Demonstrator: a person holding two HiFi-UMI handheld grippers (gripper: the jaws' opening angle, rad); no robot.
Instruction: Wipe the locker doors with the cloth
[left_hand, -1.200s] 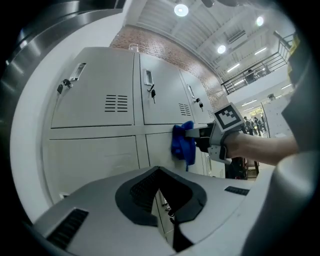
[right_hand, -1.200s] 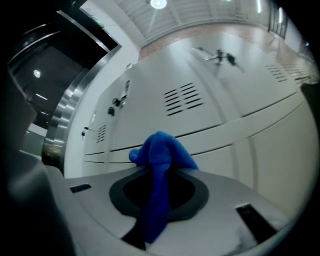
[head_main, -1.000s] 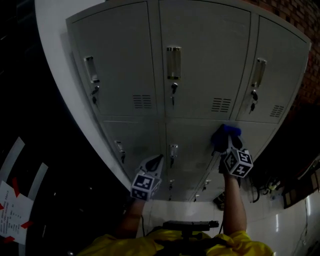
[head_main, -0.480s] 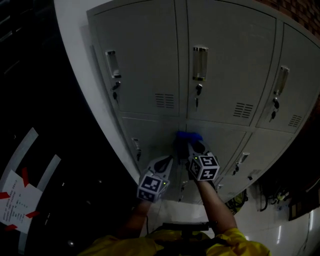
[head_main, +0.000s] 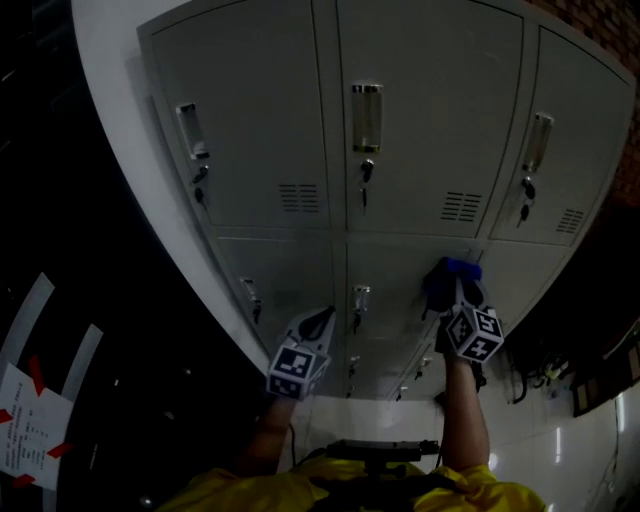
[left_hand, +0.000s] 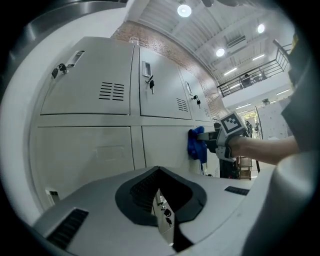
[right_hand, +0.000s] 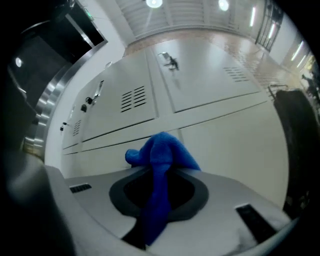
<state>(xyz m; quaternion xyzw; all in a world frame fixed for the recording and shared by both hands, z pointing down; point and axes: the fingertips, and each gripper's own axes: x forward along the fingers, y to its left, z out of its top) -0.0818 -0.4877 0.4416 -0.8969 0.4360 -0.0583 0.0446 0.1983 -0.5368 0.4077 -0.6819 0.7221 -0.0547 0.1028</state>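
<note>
Blue cloth (head_main: 452, 272) is bunched against the grey lockers (head_main: 430, 130). It is pressed to the middle door of the 2nd row (head_main: 395, 300), near that door's upper right corner, just under the seam with the top row. The right gripper (head_main: 455, 290) has its jaws clamped on the cloth. In the right gripper view the cloth (right_hand: 162, 155) bulges out past the jaw tips towards the door and a tail of it hangs back down between them. The left gripper (head_main: 314, 322) holds nothing. Its jaws are drawn together with only a thin slit between them, and it hovers off the doors, lower and to the left, well apart from the cloth.

The step in hand looks like the wiping of this 2nd-row door, with the right gripper doing the work and the left one idle. Most of the door face lies to the left of and below the cloth.

The next move probably calls for steady pressure into the panel while the cloth is drawn sideways across it. The grip has to stay tight so the wad does not slip out. The stroke should steer round the handle and key (head_main: 361, 300) on this door's left side, where the loose tail could catch.
</note>
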